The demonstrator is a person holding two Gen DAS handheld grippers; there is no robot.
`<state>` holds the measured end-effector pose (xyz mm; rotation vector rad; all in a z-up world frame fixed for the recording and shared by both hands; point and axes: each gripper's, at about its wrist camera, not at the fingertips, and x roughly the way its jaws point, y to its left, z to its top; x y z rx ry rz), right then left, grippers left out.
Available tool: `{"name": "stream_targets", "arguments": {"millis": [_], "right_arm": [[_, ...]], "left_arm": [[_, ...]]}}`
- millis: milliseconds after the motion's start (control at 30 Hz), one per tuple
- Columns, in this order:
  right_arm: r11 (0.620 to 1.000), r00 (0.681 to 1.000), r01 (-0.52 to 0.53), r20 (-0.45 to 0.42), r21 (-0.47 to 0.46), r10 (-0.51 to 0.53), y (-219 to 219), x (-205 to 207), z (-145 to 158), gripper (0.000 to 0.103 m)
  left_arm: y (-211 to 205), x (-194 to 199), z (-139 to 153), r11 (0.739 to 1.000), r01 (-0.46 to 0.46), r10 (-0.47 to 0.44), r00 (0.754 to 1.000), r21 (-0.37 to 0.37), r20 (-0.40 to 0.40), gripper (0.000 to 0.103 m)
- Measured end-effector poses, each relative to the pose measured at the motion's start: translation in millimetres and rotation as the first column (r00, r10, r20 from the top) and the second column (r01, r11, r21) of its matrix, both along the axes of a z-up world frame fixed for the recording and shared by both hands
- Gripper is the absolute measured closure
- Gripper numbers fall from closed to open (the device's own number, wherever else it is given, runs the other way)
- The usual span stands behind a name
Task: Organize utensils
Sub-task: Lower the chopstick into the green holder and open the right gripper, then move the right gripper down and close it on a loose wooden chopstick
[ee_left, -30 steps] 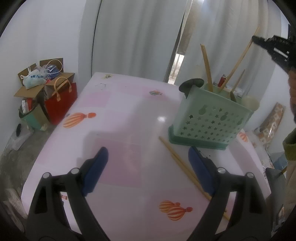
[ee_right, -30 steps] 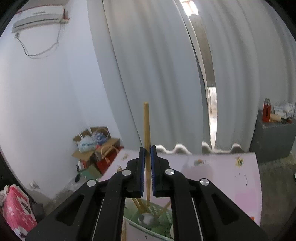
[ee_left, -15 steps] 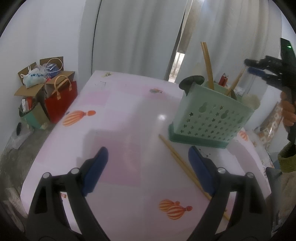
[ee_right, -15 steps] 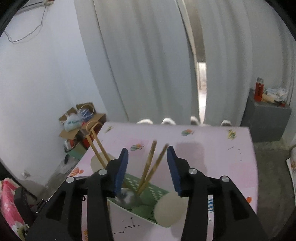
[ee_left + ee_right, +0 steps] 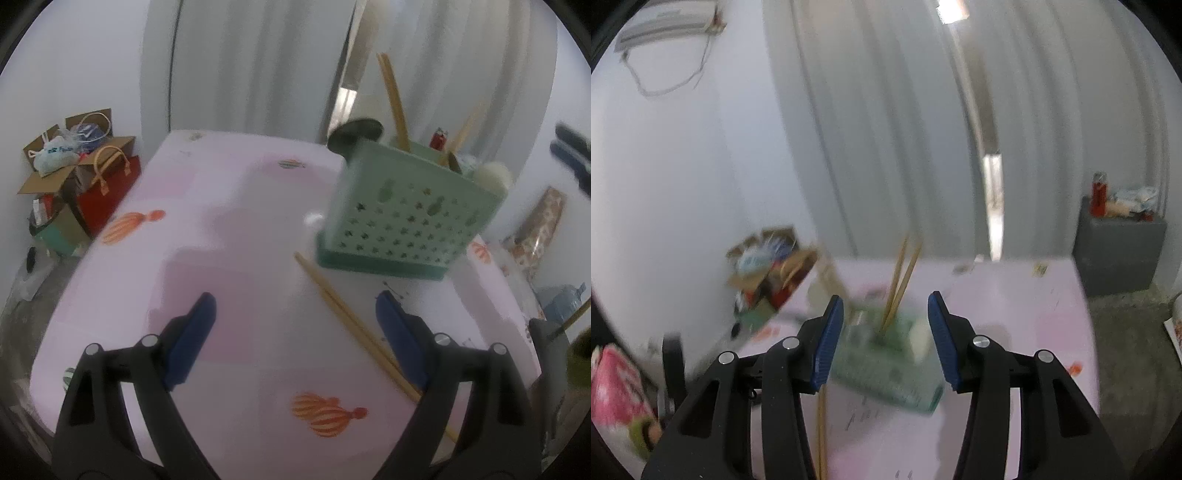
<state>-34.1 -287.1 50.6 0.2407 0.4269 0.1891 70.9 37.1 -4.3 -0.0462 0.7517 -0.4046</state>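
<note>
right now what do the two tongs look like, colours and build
Both match: the left tongs and right tongs have black plastic arms with cut-out slots and silver round rivets, each tipped with flat blue pads; those on the right tongs look finely ribbed. No cables or markings show.

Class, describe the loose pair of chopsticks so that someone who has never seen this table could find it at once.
Start at the pink table with orange balloon prints, then find the pale green perforated plastic utensil basket standing on it. The pair of light wooden chopsticks lies flat just in front of that basket; unlike the other chopsticks, which stand upright inside, these lie on the tabletop.
</note>
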Motion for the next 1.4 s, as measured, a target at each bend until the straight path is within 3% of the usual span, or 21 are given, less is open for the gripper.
{"name": "stream_targets", "arguments": {"millis": [167,233,367,600,933,1067,1167,1400], "right_arm": [[0.998,0.968,-0.056,-0.244,0.027,0.060,30,4,-80,0.056],[0.997,0.945,-0.049,-0.320,0.052,0.063,36,4,-107,0.056],[0.994,0.922,-0.032,-0.382,0.100,0.068,40,-2,-135,0.056],[0.993,0.922,-0.022,-0.383,0.112,0.064,41,-4,-139,0.056],[0.992,0.916,-0.020,-0.395,0.126,0.069,45,-10,-147,0.056],[0.993,0.915,-0.025,-0.397,0.118,0.070,49,-10,-147,0.056],[0.993,0.913,-0.036,-0.402,0.111,0.077,53,-9,-148,0.056],[0.989,0.888,-0.142,-0.438,0.032,0.141,83,9,-156,0.058]], "left_arm": [[-27,-5,-8,0.998,0.066,-0.066,0.998,0.021,-0.023,0.022],[-37,-7,-12,0.995,0.093,-0.092,0.995,0.030,-0.035,0.032],[-55,-10,-26,0.990,0.134,-0.130,0.988,0.047,-0.081,0.053],[-67,-13,-52,0.988,0.145,-0.133,0.978,0.063,-0.159,0.073],[-68,-11,-55,0.990,0.130,-0.120,0.981,0.057,-0.153,0.076],[-69,-10,-56,0.988,0.137,-0.126,0.983,0.075,-0.136,0.088],[-68,-7,-56,0.987,0.145,-0.135,0.981,0.066,-0.137,0.090],[-55,-1,-53,0.986,0.122,-0.106,0.986,0.117,-0.131,0.096]]}}
